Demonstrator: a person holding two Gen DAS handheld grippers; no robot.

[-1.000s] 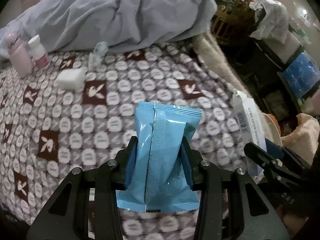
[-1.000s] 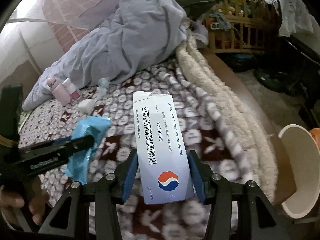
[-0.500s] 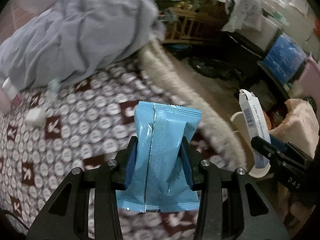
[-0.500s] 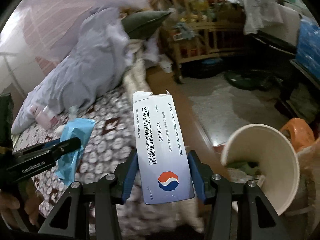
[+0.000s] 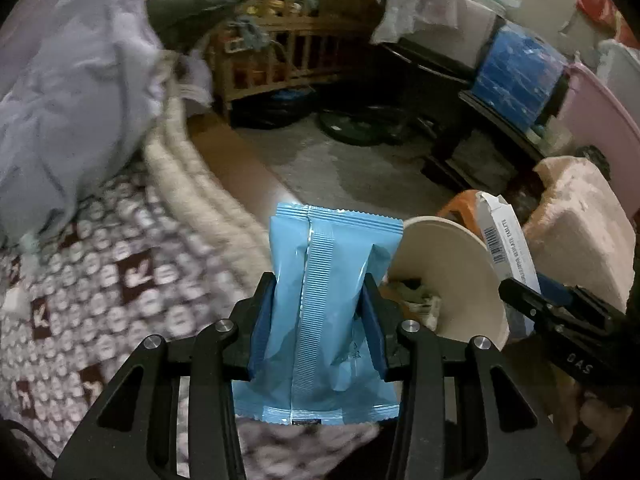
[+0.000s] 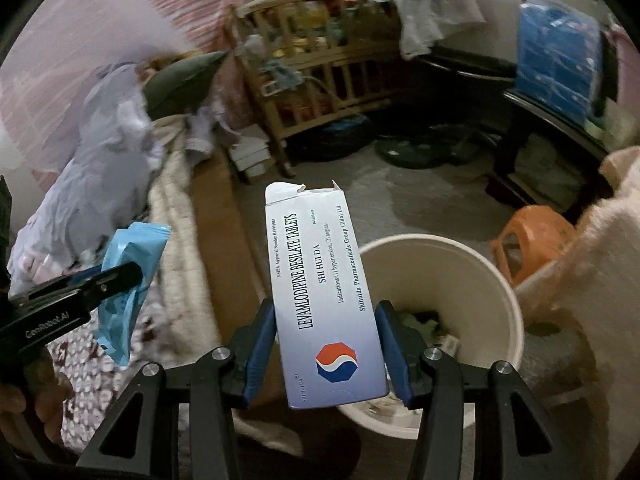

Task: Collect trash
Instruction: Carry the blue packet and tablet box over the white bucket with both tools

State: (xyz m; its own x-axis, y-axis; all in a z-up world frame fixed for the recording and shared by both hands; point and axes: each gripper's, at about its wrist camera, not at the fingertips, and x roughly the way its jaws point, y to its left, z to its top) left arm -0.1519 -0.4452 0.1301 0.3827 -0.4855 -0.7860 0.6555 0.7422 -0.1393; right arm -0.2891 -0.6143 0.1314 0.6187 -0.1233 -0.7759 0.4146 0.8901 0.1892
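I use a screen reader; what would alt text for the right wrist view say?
The right tongs grip a white tablet box beside an open cream bin holding some trash. At left, the left tongs hold a blue packet above a patterned bed.

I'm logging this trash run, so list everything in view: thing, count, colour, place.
wrapper: 1, light blue, clamped upright in the left hand-held gripper.
tablet box: 1, white with a red-and-blue logo, top flap torn open, clamped in the right hand-held gripper.
bin: 1, cream, on the floor by the bed, scraps already inside.
stool: 1, orange, on the floor behind the bin.
bedspread: 1, brown and white pattern, on the bed at left.
quilt: 1, grey-lilac, bunched on the bed.
crib: 1, wooden, full of clutter, far side of the room.
left hand-held gripper: 1, black with blue pads, shut on the wrapper.
right hand-held gripper: 1, black with blue pads, shut on the tablet box.
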